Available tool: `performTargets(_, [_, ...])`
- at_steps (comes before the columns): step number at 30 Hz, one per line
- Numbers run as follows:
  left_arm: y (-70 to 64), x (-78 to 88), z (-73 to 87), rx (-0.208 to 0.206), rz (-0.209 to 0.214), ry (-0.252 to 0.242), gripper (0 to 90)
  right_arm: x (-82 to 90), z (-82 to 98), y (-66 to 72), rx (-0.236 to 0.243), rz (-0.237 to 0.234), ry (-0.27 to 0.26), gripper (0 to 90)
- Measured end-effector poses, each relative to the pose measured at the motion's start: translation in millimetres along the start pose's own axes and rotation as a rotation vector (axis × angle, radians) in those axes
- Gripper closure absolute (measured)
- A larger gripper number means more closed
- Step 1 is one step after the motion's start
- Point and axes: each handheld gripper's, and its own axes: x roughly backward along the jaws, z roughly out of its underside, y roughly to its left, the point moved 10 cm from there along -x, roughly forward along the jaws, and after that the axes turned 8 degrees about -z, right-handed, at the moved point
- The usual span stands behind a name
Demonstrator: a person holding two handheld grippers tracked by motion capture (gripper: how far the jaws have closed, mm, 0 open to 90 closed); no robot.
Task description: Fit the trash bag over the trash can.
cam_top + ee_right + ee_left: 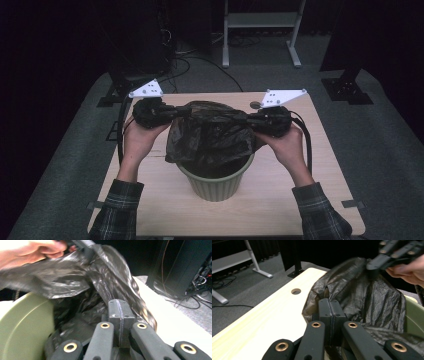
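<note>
A black plastic bag hangs stretched over a pale green ribbed bin in the middle of the wooden table. My left gripper pinches the bag's upper edge on the left, and my right gripper pinches it on the right, so the rim is pulled taut between them above the bin. In the left gripper view the jaws of the left gripper are shut with the bag bunched at their tips. In the right gripper view the right gripper is shut on the crinkled bag beside the bin.
A round cable hole sits near the table's far edge. A white desk frame and a dark stand with floor cables lie beyond the table. Bare tabletop lies on both sides of the bin.
</note>
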Motion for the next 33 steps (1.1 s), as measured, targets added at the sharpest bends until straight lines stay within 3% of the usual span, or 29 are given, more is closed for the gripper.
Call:
performTargets(9, [17.6, 14.4, 17.4, 0.056, -0.048, 0.008, 89.9, 50.9, 36.2, 36.0, -0.012, -0.069, -0.024, 89.9])
performTargets(12, [20.2, 15.3, 24.4, 0.067, -0.052, 0.017, 89.9, 69.0, 60.3, 48.6, -0.035, -0.076, -0.008, 89.9])
performTargets(20, [23.6, 13.2, 38.6, 0.091, -0.047, 0.024, 89.9, 92.1, 101.0, 62.5, -0.095, -0.079, 0.008, 89.8])
performTargets(24, [21.1, 10.8, 39.3, 0.086, -0.041, 0.03, 89.9, 94.2, 91.8, 64.2, -0.075, -0.081, -0.016, 83.2])
performTargets(33, [17.4, 8.2, 35.5, 0.069, -0.029, 0.026, 89.8, 98.6, 31.4, 66.1, 0.012, -0.071, -0.098, 65.2])
